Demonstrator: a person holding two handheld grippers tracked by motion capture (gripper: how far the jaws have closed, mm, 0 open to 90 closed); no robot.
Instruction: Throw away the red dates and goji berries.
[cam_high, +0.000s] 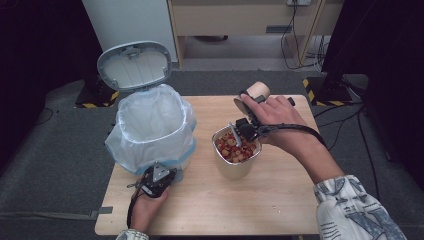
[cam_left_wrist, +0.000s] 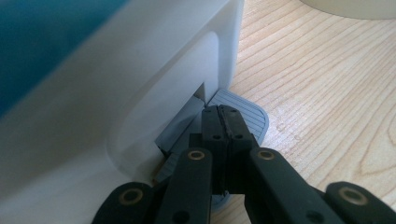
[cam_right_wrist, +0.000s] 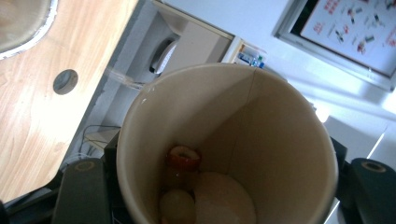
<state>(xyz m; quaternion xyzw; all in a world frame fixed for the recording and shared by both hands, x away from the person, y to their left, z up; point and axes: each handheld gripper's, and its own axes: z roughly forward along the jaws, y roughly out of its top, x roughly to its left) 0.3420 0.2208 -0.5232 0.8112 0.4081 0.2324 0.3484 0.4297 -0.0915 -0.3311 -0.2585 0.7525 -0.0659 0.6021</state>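
Right tool (cam_high: 248, 107) clamps a paper cup (cam_high: 256, 92), tipped on its side above the foil bowl (cam_high: 236, 150) of food scraps on the table (cam_high: 280, 195). The cup looks light and thin-walled, likely to crush, so grip mid-wall, gently. A few scraps (cam_right_wrist: 187, 177) sit at the cup's bottom. Left tool (cam_left_wrist: 223, 122), jaws closed with nothing between, presses the bin pedal (cam_left_wrist: 240, 116); the lined bin (cam_high: 150, 127) stands lid-open. The cup's outer wall and grip contact are hidden by the hand; the bin's inside is unclear.
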